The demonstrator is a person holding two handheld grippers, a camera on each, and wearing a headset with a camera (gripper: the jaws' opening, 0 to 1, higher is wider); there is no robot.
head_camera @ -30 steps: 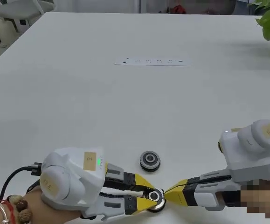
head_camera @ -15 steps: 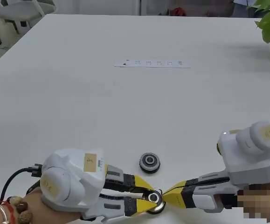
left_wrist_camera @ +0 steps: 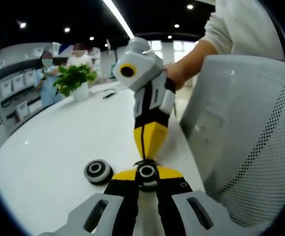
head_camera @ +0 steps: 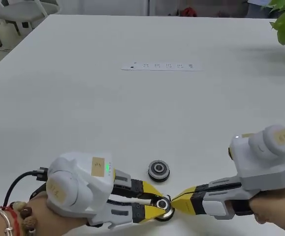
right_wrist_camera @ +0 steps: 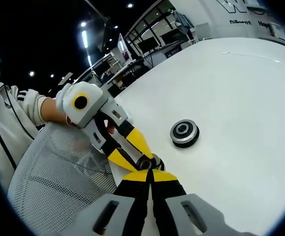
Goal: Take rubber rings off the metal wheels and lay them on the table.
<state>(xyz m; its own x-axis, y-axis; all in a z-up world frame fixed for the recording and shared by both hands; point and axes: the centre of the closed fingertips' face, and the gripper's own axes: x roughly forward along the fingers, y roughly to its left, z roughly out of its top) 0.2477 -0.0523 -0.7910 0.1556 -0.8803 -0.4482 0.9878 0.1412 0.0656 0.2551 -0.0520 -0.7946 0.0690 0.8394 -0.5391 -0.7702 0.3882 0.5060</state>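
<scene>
Left gripper (head_camera: 160,207) low at near edge of table (head_camera: 132,113), jaws clamped on small metal wheel (head_camera: 165,204), one yellow tip on each side. Left gripper view: same wheel pinched between own tips. Second wheel (head_camera: 158,169), black rubber ring on, flat on table just beyond both grippers, apart from them. Right gripper (head_camera: 176,202) reaches in from right, jaws narrow, nearly together, tips touching held wheel's rim; ring pinched or not, cannot tell. Stickers (head_camera: 96,167) on gripper bodies, writing too small to read. Power strip (head_camera: 162,66) far back, markings unreadable.
</scene>
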